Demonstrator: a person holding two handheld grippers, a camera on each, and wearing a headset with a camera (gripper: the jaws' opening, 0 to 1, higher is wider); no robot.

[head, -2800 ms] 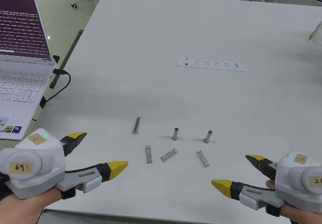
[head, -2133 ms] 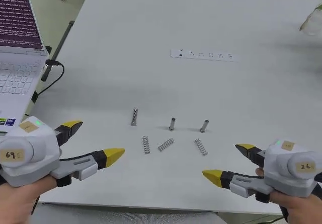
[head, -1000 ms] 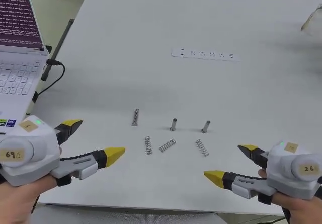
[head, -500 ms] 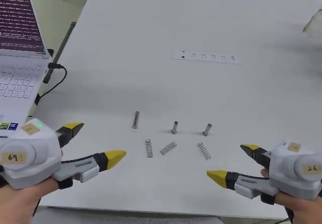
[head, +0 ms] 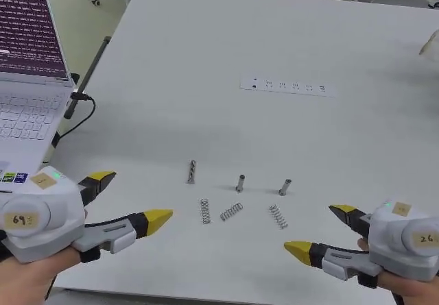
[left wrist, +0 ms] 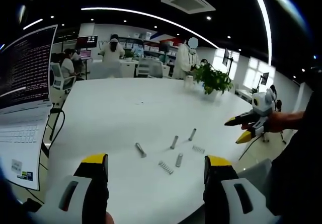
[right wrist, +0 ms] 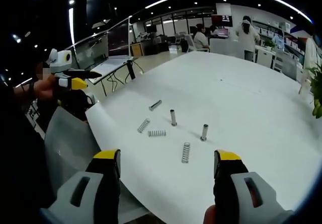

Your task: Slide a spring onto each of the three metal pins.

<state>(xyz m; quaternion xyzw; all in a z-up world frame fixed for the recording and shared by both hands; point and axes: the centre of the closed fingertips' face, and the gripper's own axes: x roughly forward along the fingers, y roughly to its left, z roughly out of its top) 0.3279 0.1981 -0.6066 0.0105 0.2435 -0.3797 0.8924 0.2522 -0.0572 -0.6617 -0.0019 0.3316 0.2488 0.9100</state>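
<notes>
Jaws spread wide and empty on both the left gripper (head: pixel 132 197) and right gripper (head: pixel 319 229), hovering at the near edge of the table (head: pixel 206 44), probably ready to begin. Between and just beyond the jaws lie three loose springs (head: pixel 231 212), likely laid out one per target. Just past them, three bare pins (head: pixel 240 182): two upright, the leftmost lying flat. Far ahead, a power strip (head: pixel 287 86).
</notes>
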